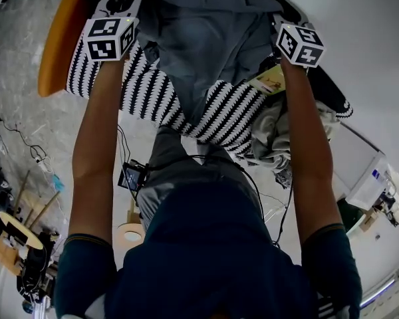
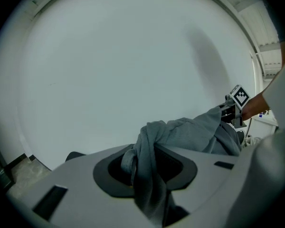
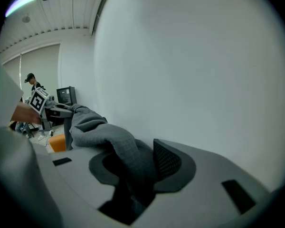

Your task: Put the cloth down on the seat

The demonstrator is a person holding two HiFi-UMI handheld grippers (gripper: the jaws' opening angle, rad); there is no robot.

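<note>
**Grey cloth slung between two slackened grippers over the striped seat**

In the head view the cloth (image 1: 206,38) fills the top centre of the frame, stretched between the left gripper (image 2: 147,167) at the upper left and the right gripper (image 3: 137,170) at the upper right. It is a soft, dull blue-grey fabric, rumpled into broad folds. It narrows as it sags towards the middle of the frame, where its lowest fold lies over the seat (image 1: 213,115). The seat is a cushion patterned in black-and-white zigzag stripes that runs diagonally from the upper left to the centre right. Whether the cloth's weight already rests on it cannot be told.

Up close the cloth shows a fine waffle grid – clearest in the right gripper view, where a thick twisted roll of it drops through the gap in the lower centre. The ribbed pad on the right side of that gap stands clear beside the roll. The jaws there are parted, with the fabric loose between them.

The left gripper view shows the same: a bunched corner hangs down through the dark opening at lower centre, the jaws apart and not pinching it. From there the cloth runs off to the right of the frame, towards the other gripper.

An orange frame (image 1: 60,38) edges the seat at the upper left of the head view. A heap of pale fabric (image 1: 272,138) lies at the seat's right end.
</note>
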